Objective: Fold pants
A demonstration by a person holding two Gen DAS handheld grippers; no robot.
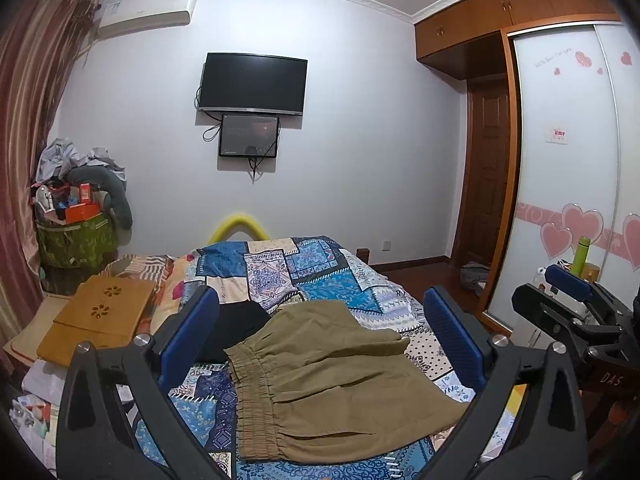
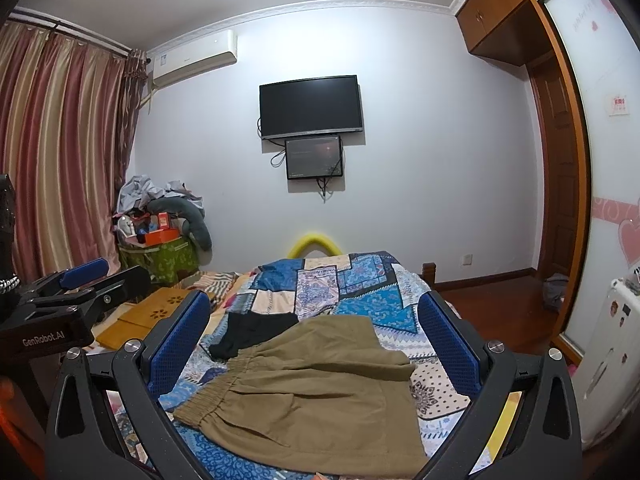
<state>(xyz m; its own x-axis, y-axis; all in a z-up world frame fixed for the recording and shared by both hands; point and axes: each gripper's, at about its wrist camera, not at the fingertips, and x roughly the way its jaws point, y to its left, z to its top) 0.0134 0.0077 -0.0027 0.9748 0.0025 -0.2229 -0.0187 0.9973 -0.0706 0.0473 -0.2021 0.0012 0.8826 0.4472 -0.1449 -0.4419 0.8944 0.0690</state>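
Observation:
Khaki pants [image 1: 332, 384] with an elastic waistband lie folded over on the patterned blue bedspread [image 1: 288, 268], waistband to the left. They also show in the right wrist view [image 2: 316, 392]. A black garment [image 1: 236, 328] lies just behind them, also in the right wrist view [image 2: 256, 332]. My left gripper [image 1: 320, 308] is open and empty, held above the pants. My right gripper [image 2: 314, 312] is open and empty, also above the pants. The right gripper shows at the right edge of the left wrist view [image 1: 572, 292]; the left one shows at the left of the right wrist view [image 2: 80, 284].
A wooden lap tray [image 1: 96, 316] lies on the bed's left side. A green bin [image 1: 76, 240] piled with clutter stands in the far left corner by the curtains [image 2: 60, 152]. A TV [image 1: 254, 82] hangs on the far wall. A wardrobe [image 1: 572, 168] stands at right.

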